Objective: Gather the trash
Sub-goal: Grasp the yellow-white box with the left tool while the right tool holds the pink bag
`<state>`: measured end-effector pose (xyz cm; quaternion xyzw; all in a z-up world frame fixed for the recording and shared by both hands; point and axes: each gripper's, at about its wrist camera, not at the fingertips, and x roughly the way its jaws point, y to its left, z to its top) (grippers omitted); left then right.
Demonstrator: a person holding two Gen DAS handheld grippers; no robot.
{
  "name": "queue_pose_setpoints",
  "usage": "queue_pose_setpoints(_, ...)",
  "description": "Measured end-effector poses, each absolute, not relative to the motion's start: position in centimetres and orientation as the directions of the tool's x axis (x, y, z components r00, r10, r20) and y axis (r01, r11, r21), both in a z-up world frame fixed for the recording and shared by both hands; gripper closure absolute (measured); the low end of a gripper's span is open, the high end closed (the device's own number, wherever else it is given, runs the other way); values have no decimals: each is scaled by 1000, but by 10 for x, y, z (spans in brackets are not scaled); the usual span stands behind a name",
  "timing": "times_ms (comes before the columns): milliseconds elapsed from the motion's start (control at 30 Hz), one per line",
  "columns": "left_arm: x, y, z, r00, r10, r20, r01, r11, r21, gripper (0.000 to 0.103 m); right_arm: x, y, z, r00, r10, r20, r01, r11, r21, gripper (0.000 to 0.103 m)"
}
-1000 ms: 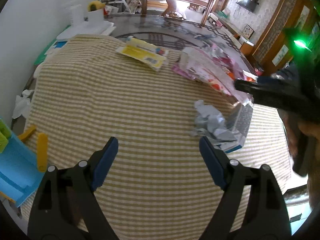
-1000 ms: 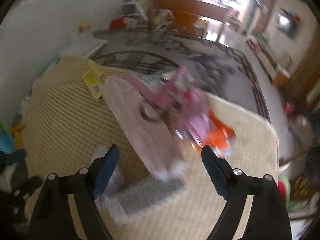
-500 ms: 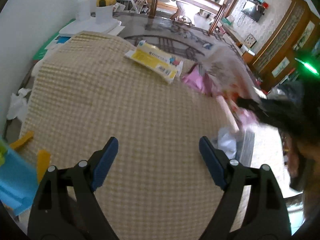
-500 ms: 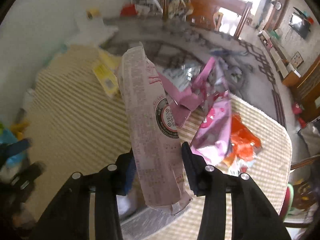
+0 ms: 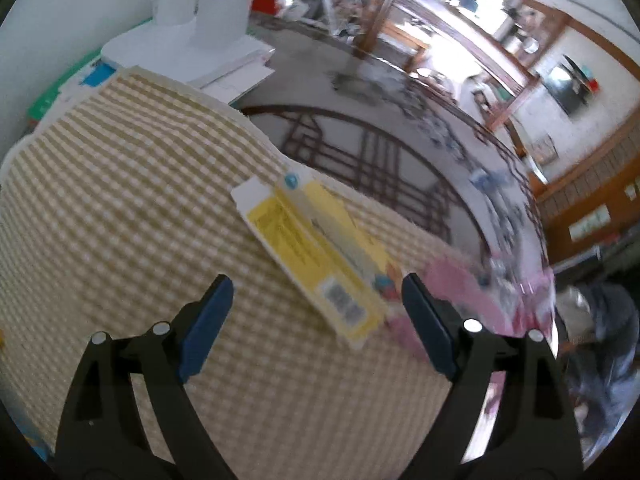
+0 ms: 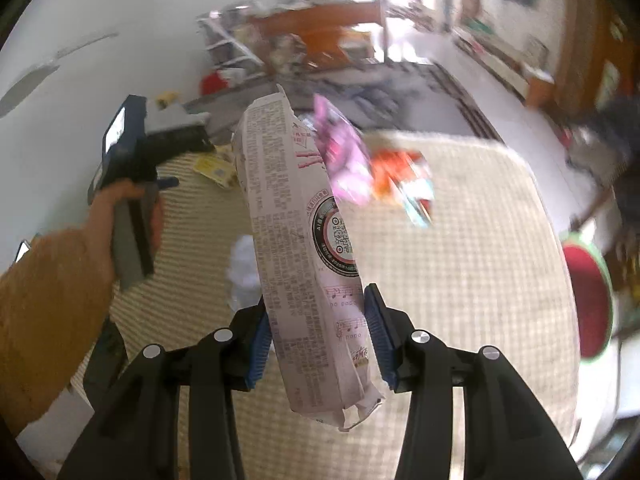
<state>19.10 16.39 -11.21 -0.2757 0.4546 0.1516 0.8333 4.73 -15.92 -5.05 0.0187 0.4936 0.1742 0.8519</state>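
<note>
Tablecloth (image 5: 120, 208), checked tan and cream, across most of both views; far edge curved, with bare patterned floor (image 5: 360, 148) beyond. Broad empty stretch of cloth along the left side in the left wrist view, another along the right side in the right wrist view.

Long pale pink wrapper (image 6: 296, 240), printed with text and a round seal, raised off the cloth and clamped near its lower end in the right gripper (image 6: 318, 340); blue pads narrow, pressed on both sides of it. Upper end tilted away toward the far edge.

Left gripper (image 5: 316, 320) above the cloth with jaws wide and opening, nothing pressed between them. Same gripper also at the left of the right wrist view, gripped by a hand (image 6: 120, 216) with an orange sleeve (image 6: 40, 312).

Yellow flat packet (image 5: 316, 248) flat on the cloth near the far edge, just ahead of the left fingertips. Pink wrappers (image 5: 472, 292) blurred, just to its right. Orange wrapper (image 6: 400, 176) beside them, mid-cloth. Crumpled white paper (image 6: 244, 268) on the cloth, partly hidden behind the held wrapper.

White boxes (image 5: 192, 48) stacked off the far left corner.
</note>
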Motion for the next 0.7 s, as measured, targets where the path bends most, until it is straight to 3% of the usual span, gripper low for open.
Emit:
queue_pose_setpoints(233, 223, 165, -130, 495, 3, -869, -539, 785, -304, 19, 44, -173, -45, 481, 269, -834, -219, 959, 183, 59)
queue_pose_setpoints(267, 226, 163, -133, 487, -9, -873, -526, 795, -301, 21, 44, -172, -46, 478, 270, -836, -219, 958, 184, 59)
queue_pose_setpoints(300, 230, 162, -135, 481, -43, -876, -503, 805, -316, 36, 45, -171, -47, 474, 271, -838, -221, 958, 184, 59)
queue_pose_setpoints(367, 233, 159, -133, 490, -88, -868, -466, 815, -345, 50, 42, -170, -48, 468, 274, -840, -228, 956, 184, 59)
queue_pose_setpoints(500, 227, 152, -120, 498, -76, -864, -417, 852, -316, 60, 42, -167, -50, 461, 283, -841, -247, 951, 184, 59)
queue_pose_setpoints(700, 187, 141, -94, 501, -163, -850, -285, 896, -340, 65, 46, -168, -54, 452, 289, -844, -247, 950, 193, 59)
